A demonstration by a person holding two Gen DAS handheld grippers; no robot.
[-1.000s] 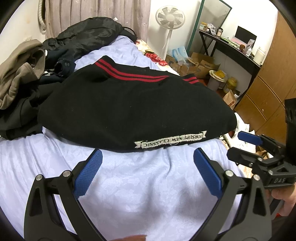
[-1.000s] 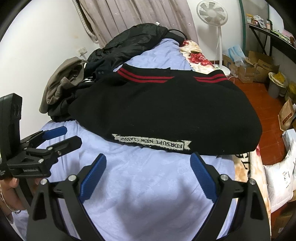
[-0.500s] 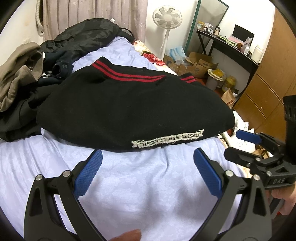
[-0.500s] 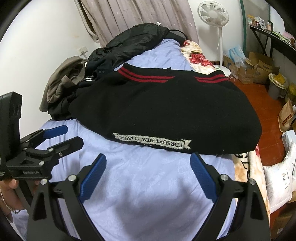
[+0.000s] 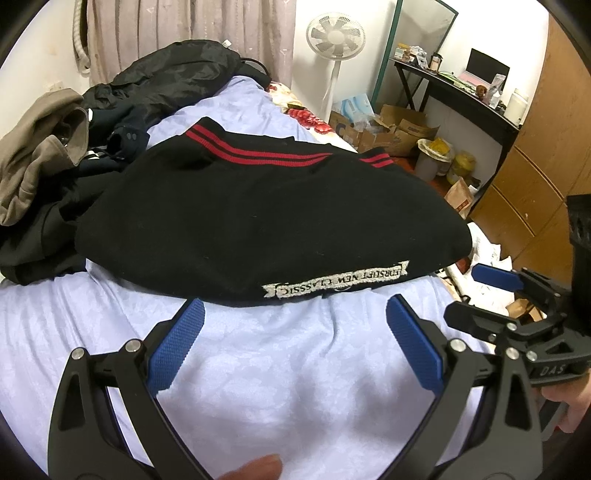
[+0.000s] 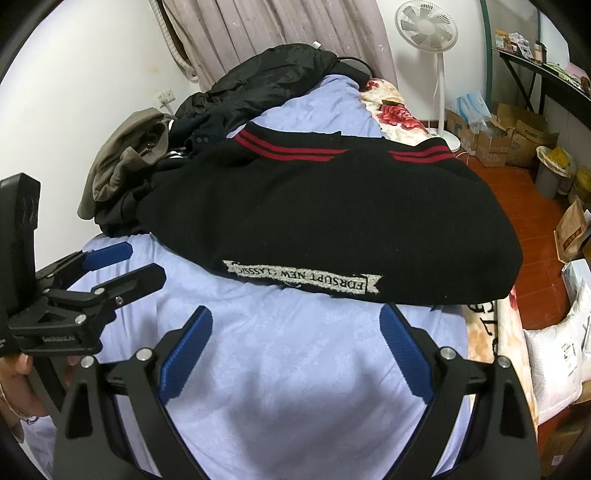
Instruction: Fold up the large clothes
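- One black sweater (image 5: 258, 221) lies flat across the bed (image 5: 277, 369), red stripes at its far edge, white label at its near edge.
- Left of the sweater: one heap of clothes (image 5: 55, 166), touching it.
- Two grippers near the sweater's near edge: left gripper (image 5: 293, 343) and right gripper (image 6: 295, 349), jaws wide apart, both empty.
- Beyond the sweater, right: one fan (image 5: 336, 35), several boxes (image 5: 399, 129).

A lavender-sheeted bed (image 5: 258, 362) bears a black sweater (image 5: 273, 221) (red-striped) beside piled dark clothes (image 5: 48, 173).
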